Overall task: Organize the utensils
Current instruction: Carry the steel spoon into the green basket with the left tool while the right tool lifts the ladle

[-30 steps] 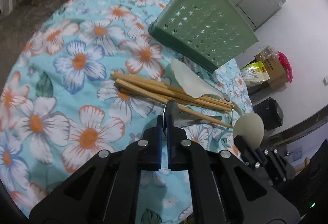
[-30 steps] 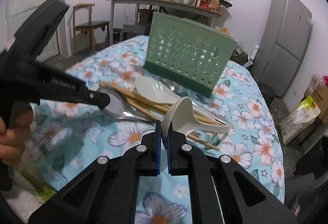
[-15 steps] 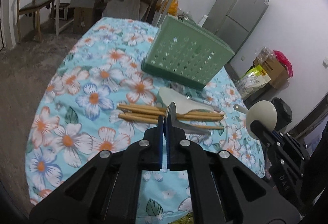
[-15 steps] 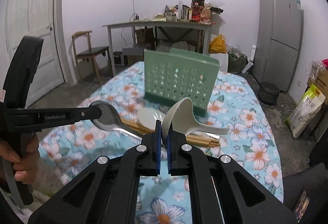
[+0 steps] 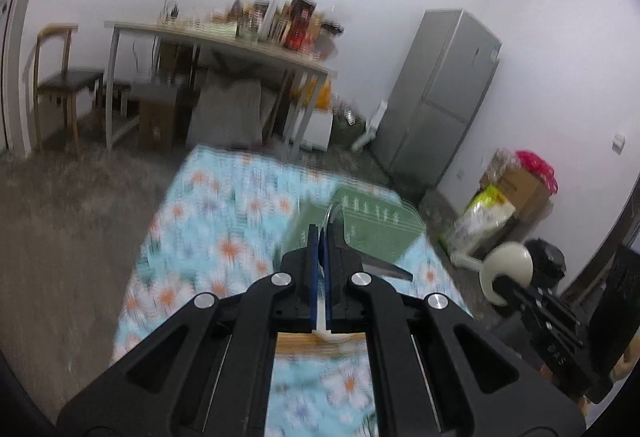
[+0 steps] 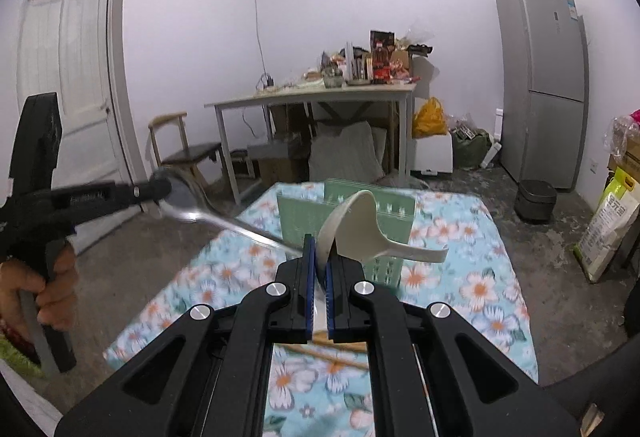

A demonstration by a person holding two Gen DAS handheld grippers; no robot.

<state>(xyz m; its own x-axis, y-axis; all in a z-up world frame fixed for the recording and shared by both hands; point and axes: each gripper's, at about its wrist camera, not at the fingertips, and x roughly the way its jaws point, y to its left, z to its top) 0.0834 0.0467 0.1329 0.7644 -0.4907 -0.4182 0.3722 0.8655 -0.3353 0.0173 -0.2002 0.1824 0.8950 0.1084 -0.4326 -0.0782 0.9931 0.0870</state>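
My left gripper (image 5: 319, 237) is shut on a metal spoon (image 5: 380, 265), held high above the table; in the right wrist view the spoon (image 6: 188, 197) juts from that gripper (image 6: 160, 189) at the left. My right gripper (image 6: 319, 249) is shut on a cream plastic ladle (image 6: 360, 225), also seen in the left wrist view (image 5: 508, 269). The green perforated basket (image 6: 392, 205) stands on the floral tablecloth (image 6: 472, 277) ahead of both grippers and below them. Wooden chopsticks (image 6: 336, 357) lie on the cloth under my right gripper.
Behind the table stand a cluttered desk (image 6: 320, 97), a chair (image 6: 180, 149), a grey fridge (image 6: 540, 77) and a door (image 6: 68, 77). Bags and boxes (image 6: 616, 217) sit on the floor at the right.
Both grippers have risen well above the table with their utensils and tilted up toward the room. The basket now lies lower in both views.
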